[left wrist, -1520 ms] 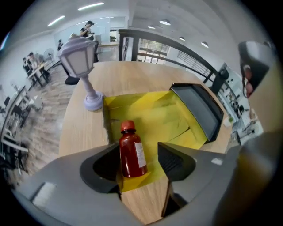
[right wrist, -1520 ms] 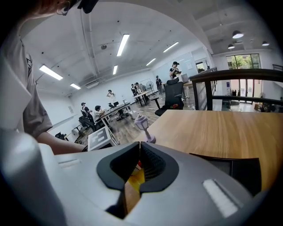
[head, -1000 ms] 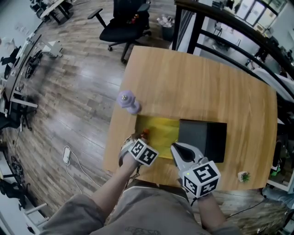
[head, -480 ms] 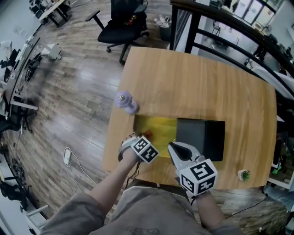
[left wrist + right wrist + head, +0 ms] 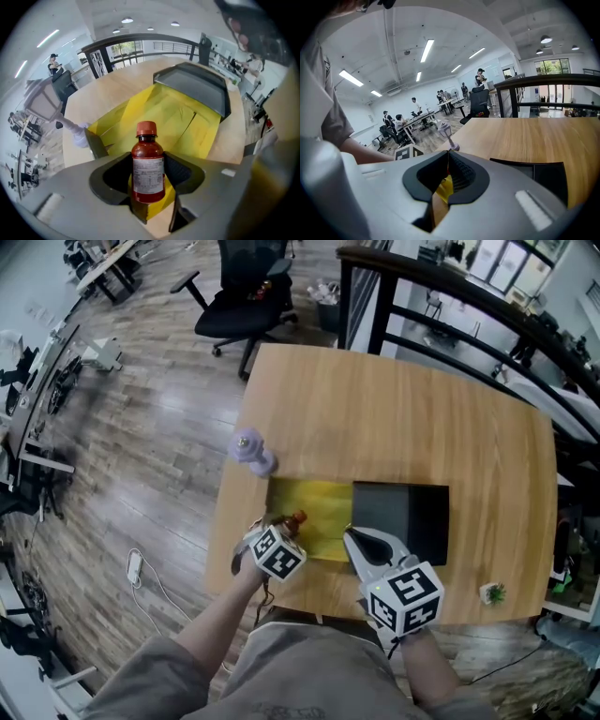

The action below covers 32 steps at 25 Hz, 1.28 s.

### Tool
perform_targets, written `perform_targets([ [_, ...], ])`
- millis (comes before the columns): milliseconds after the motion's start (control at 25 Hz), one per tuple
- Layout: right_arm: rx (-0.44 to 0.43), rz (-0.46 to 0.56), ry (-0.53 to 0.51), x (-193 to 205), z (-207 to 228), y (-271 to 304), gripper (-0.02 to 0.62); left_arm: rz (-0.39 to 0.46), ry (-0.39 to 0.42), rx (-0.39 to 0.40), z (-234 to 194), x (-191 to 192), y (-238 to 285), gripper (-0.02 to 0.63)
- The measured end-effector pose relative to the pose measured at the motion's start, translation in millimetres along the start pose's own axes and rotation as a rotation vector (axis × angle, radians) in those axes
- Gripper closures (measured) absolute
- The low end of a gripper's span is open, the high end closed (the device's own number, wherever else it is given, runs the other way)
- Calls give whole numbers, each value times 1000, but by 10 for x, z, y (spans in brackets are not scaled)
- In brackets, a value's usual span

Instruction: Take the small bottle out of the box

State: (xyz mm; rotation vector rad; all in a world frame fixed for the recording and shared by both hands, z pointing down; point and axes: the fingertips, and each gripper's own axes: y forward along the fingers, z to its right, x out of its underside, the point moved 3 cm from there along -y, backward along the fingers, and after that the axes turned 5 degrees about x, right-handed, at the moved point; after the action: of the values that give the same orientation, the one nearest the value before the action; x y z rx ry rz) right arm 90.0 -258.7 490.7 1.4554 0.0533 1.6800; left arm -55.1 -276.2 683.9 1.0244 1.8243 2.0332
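The left hand-held gripper (image 5: pixel 147 158) is closing its jaws around the small bottle (image 5: pixel 147 174), which stands upright between them, red cap up, at the near left corner of the open yellow box (image 5: pixel 185 117). The pads are close to the bottle's sides but do not yet clearly press on it. Beyond this hand-held gripper, the black lid (image 5: pixel 197 86) lies on the table (image 5: pixel 403 418). The right hand-held gripper (image 5: pixel 448 155) is closed, pinching the box's yellow near edge.

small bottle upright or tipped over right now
Upright: in the left gripper view the small bottle stands with its orange cap at the top and its base at the bottom.
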Motion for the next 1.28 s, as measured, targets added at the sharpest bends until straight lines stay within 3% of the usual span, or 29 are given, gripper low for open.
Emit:
perform_targets([
  [280,-11,86,7,-312,8,-270,581,329,-137,-46,62,-368,-822,390],
  [680,-29,297,-97,-1062,-223,-908,581,703,-74,-218,53,-950,-2391,390],
  [800,-31,366,-136,-1238,-313,-1170,581,817,-74,-234,114,-1079,-2819,390],
  [1080,-26,484,-233,-1426,-548,-1706,581,1037,-85,-307,356,-1174,-3755,390],
  [1280,-5,553,-301,-1442,-694,-2022,581,1138,-56,-379,539,-1062,-4198,390],
])
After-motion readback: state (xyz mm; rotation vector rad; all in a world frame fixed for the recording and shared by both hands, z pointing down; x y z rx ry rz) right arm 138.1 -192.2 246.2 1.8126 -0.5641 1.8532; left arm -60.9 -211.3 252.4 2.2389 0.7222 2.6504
